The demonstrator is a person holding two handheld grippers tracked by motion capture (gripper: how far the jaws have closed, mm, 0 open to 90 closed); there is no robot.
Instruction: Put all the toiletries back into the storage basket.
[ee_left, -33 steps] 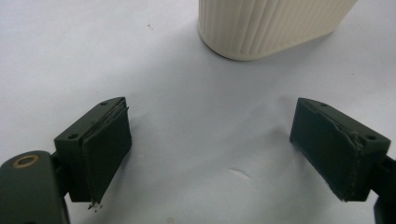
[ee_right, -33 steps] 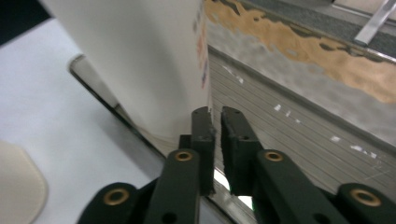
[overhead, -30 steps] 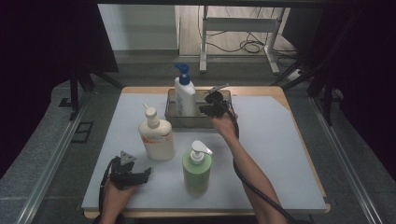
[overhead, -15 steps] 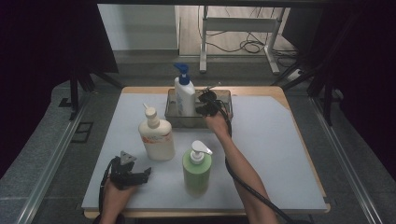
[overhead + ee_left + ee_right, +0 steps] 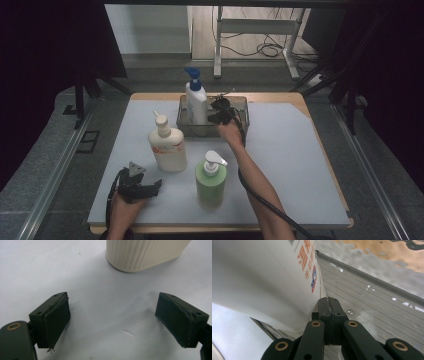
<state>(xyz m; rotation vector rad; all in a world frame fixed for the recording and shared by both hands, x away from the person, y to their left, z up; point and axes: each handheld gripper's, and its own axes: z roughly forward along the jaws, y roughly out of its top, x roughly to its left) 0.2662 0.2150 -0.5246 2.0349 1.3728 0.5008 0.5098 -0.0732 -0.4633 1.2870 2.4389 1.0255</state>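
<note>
A white bottle with a blue pump (image 5: 196, 102) stands upright in the left part of a clear tray (image 5: 242, 106) at the table's far side. My right gripper (image 5: 216, 113) is inside the tray just right of that bottle. In the right gripper view its jaws are shut with nothing between them (image 5: 329, 301), and the white bottle's wall (image 5: 262, 277) is right beside them on the left. My left gripper (image 5: 154, 186) rests low at the near left, open (image 5: 112, 322), nothing between its pads. The cream bottle's base (image 5: 142, 252) stands ahead of it.
A cream pump bottle with an orange label (image 5: 167, 147) stands left of centre. Nearer the front edge, a green pump bottle (image 5: 210, 182) stands beside my right forearm. The ribbed tray floor (image 5: 374, 305) stretches to the right of the shut jaws. A grey mat (image 5: 295, 165) covers the table.
My right gripper has slid left inside the tray and a little lower, closing in on the white bottle. The left gripper has stayed where it was.
</note>
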